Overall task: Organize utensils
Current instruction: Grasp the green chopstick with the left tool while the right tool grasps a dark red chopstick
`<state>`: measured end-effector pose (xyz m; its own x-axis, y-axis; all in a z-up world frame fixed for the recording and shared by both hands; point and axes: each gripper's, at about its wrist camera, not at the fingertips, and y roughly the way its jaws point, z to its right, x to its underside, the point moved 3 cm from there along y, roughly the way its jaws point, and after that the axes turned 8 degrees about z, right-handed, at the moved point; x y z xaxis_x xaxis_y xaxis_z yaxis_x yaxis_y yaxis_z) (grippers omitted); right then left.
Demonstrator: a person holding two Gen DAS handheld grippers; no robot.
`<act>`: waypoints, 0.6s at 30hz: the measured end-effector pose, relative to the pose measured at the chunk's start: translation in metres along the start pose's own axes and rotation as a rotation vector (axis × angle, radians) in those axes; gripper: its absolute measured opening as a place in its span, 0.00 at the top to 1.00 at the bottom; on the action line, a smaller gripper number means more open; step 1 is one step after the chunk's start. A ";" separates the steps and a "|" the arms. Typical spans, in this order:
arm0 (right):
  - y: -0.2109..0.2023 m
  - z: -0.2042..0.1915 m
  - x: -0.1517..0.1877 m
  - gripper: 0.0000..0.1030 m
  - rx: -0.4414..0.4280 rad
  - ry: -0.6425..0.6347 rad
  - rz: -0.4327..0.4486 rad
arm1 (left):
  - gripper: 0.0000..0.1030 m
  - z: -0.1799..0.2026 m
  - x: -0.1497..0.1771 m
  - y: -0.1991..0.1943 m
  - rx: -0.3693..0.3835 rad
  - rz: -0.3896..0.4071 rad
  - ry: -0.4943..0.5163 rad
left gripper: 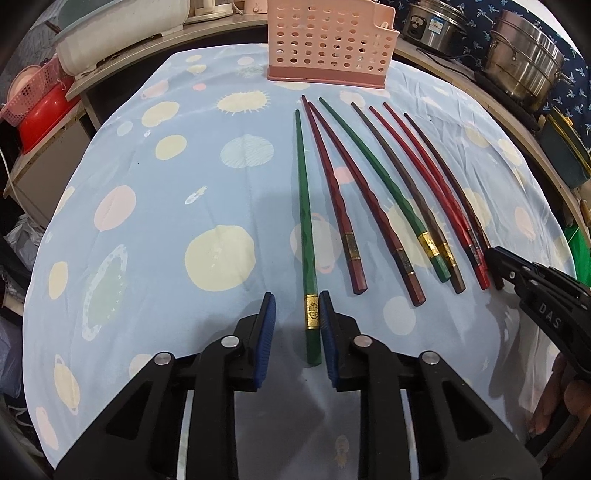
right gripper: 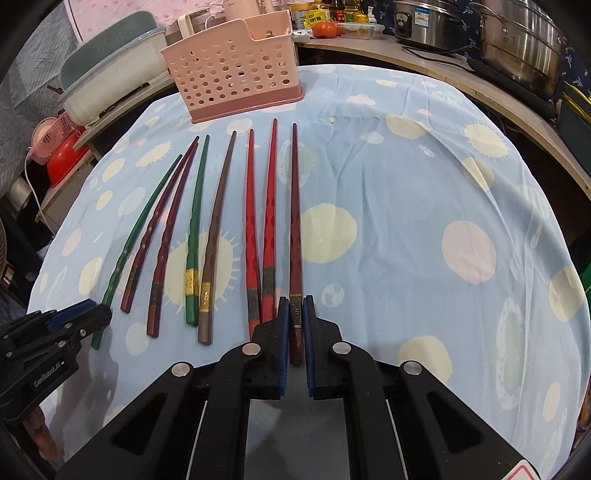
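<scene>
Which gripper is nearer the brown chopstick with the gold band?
Right. The right gripper straddles the dark chopstick, three along from the brown chopstick; the left gripper is four along.

Setting: a home kitchen or dining corner, as we read it. We list a table under a light blue cloth [right gripper: 406,177] printed with planets and pale dots. On the wooden counter [right gripper: 424,62] behind it we note stainless steel stockpots [right gripper: 524,48], an electric cooker [right gripper: 424,22], condiment bottles and jars [right gripper: 332,11], and a lidded food container [right gripper: 360,29]. To the left we record a large white tub with a green lid [right gripper: 110,74], a red basin [right gripper: 64,158] and a pink mesh basket [right gripper: 51,136] on low shelving. A pink perforated utensil caddy [right gripper: 236,70] stands on the cloth.
</scene>
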<state>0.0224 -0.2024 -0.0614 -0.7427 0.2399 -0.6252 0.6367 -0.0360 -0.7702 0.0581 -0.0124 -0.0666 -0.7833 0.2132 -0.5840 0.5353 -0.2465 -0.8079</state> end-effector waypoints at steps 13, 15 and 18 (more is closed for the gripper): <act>-0.022 0.002 0.011 0.93 -0.014 0.014 0.011 | 0.93 0.003 0.001 -0.004 0.018 -0.003 0.011; -0.028 0.002 0.011 0.93 -0.016 0.017 0.019 | 0.93 0.003 0.000 -0.006 0.020 -0.002 0.007; -0.038 0.003 0.010 0.93 -0.016 0.018 0.040 | 0.93 0.001 -0.001 -0.013 0.022 0.013 0.002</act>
<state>-0.0097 -0.2015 -0.0383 -0.7131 0.2559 -0.6527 0.6688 -0.0307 -0.7428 0.0518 -0.0107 -0.0548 -0.7758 0.2117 -0.5944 0.5382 -0.2697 -0.7985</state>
